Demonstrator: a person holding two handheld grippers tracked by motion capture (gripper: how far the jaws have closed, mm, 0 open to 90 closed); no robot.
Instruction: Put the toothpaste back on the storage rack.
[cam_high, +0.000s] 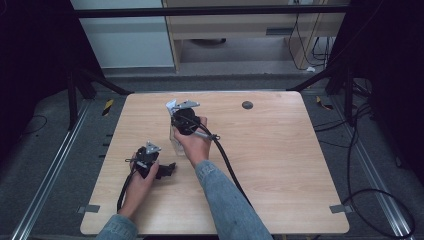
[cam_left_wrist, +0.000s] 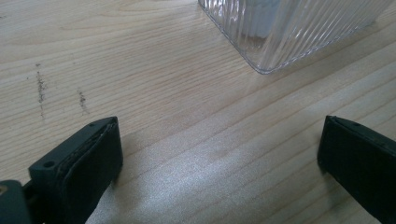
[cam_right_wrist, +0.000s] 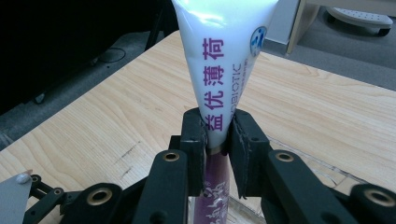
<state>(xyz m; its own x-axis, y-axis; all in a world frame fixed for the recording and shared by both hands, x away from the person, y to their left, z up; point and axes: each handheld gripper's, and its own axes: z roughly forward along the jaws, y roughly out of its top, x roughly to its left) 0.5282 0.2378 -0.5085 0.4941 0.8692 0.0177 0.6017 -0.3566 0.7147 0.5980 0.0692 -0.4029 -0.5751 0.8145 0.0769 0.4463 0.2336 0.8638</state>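
Observation:
A white tube (cam_right_wrist: 224, 60) with purple lettering stands upright, its wide crimped end up and its purple lower part down between the jaws. My right gripper (cam_right_wrist: 218, 120) is shut on the tube's narrow part. From above, the right gripper (cam_high: 186, 120) sits over a clear ribbed glass container (cam_high: 175, 143) at the table's middle left. My left gripper (cam_high: 167, 170) rests low near the front left, pointing at the container. Its jaws stand wide apart with bare wood between them (cam_left_wrist: 219, 140), and a corner of the ribbed container (cam_left_wrist: 289, 28) lies just beyond.
The wooden table (cam_high: 280, 150) carries a small dark round disc (cam_high: 247, 105) at the back. Grey tape marks sit at the front corners (cam_high: 88, 208) (cam_high: 341, 208). The right gripper's black cable (cam_high: 230, 165) trails toward the front edge. Dark floor and cables surround the table.

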